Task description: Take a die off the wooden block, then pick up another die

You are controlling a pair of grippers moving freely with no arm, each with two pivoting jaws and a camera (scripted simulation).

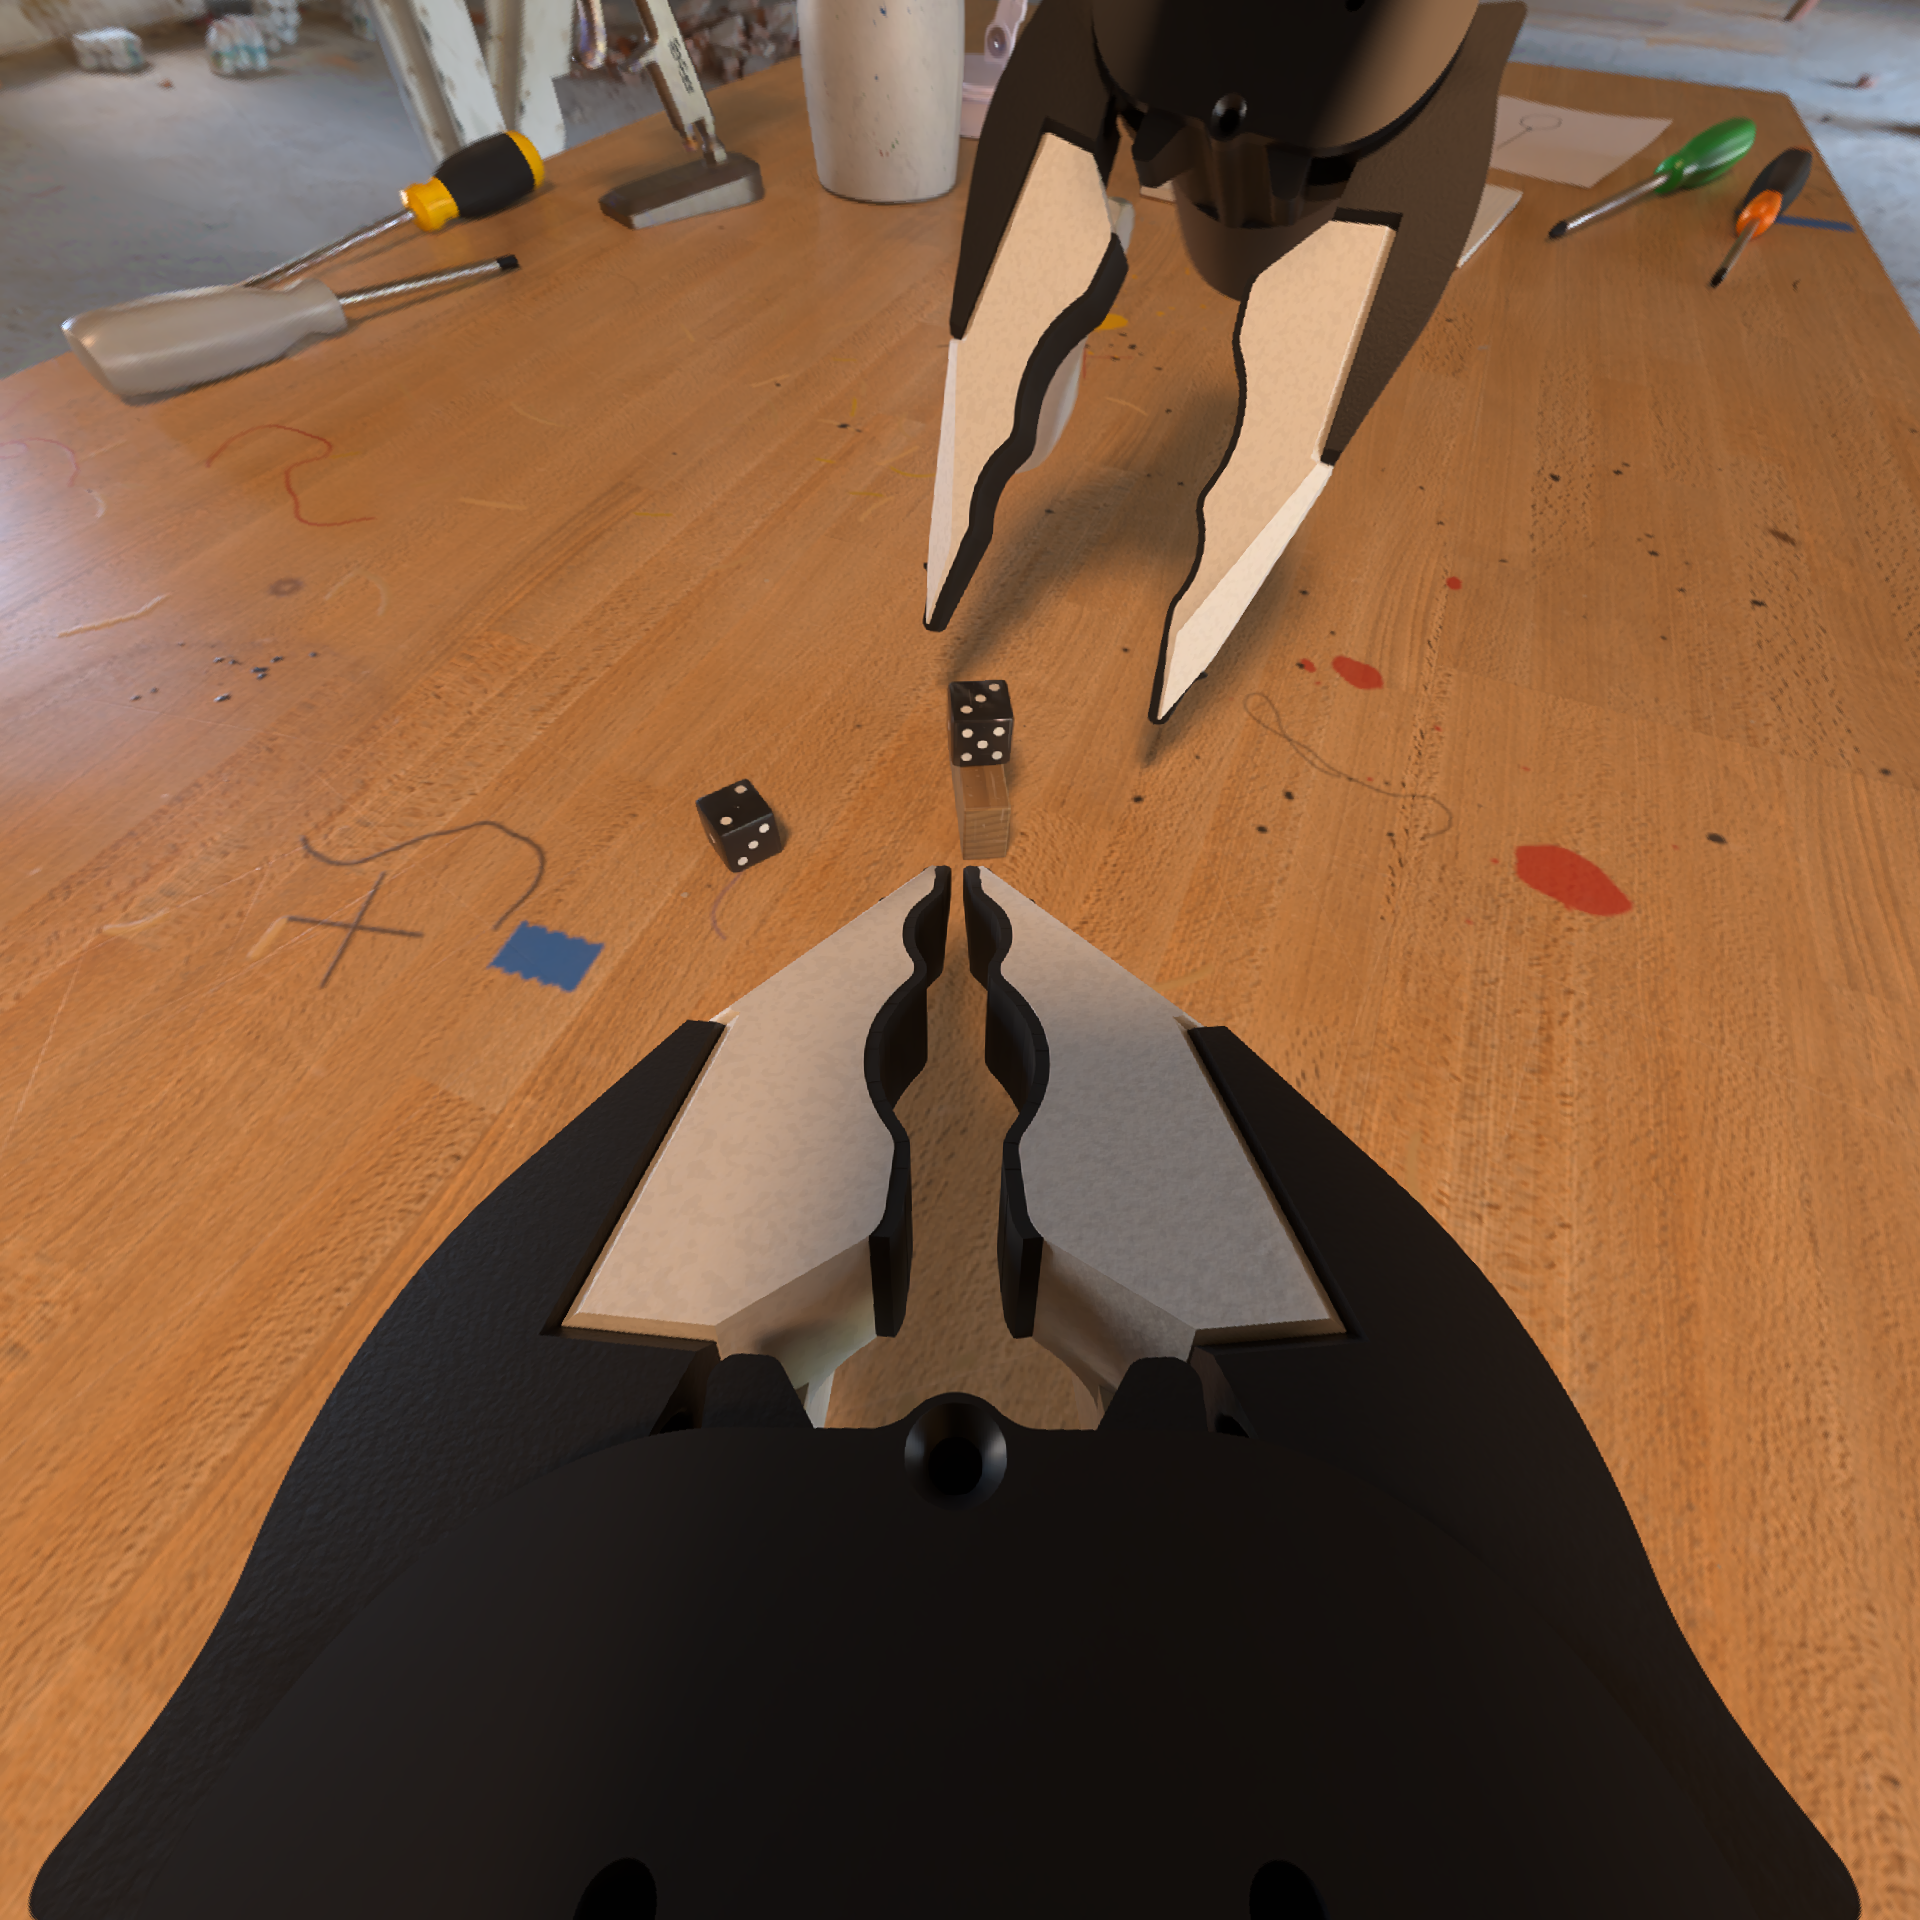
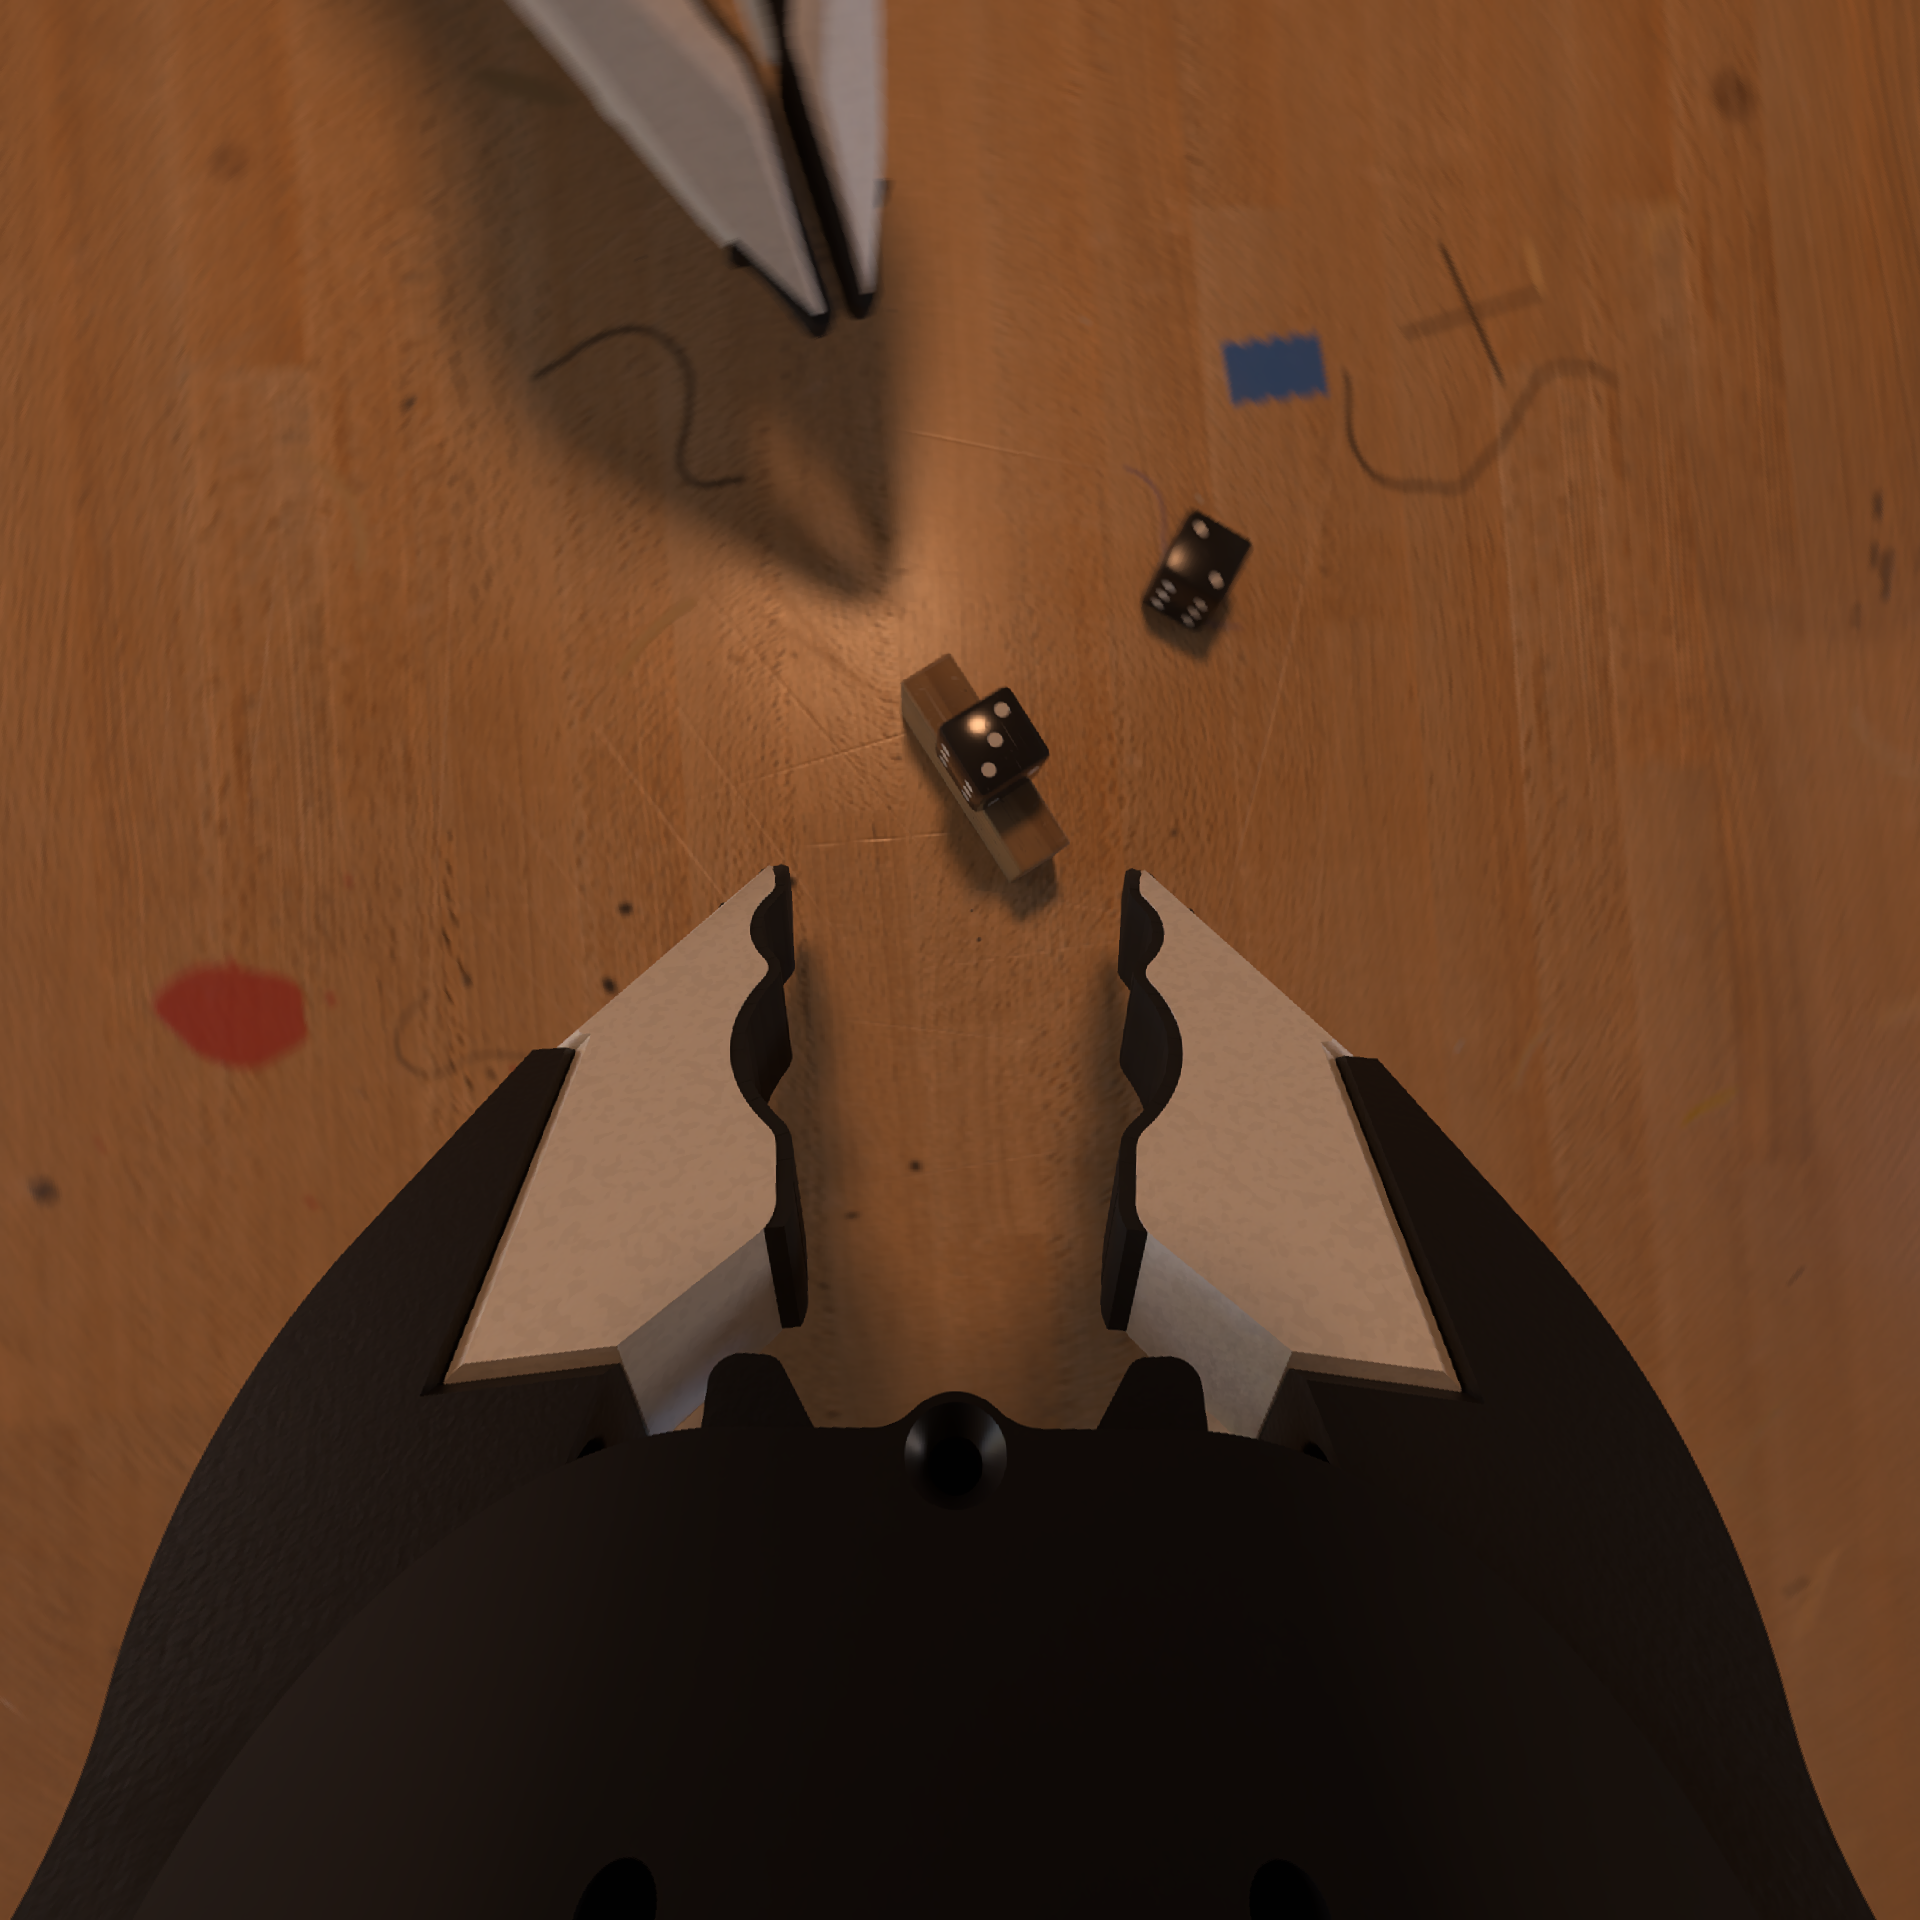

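Note:
A black die (image 1: 980, 722) sits on top of a small wooden block (image 1: 982, 817) on the table; both show in the right wrist view, die (image 2: 990, 744) on block (image 2: 1023, 831). A second black die (image 1: 740, 824) lies on the table left of the block, also in the right wrist view (image 2: 1195, 569). My left gripper (image 1: 957, 875) is shut and empty, its tips just short of the block. My right gripper (image 2: 956, 878) is open and empty, above the block and die; it also shows in the left wrist view (image 1: 1049, 670), hanging behind the die.
The wooden table (image 1: 1455, 1039) bears paint spots and a blue tape patch (image 1: 548, 955). At the far edge lie screwdrivers (image 1: 457, 197), a grey tool (image 1: 208, 332), a white cylinder (image 1: 883, 94), and green and orange screwdrivers (image 1: 1704, 156) on the right.

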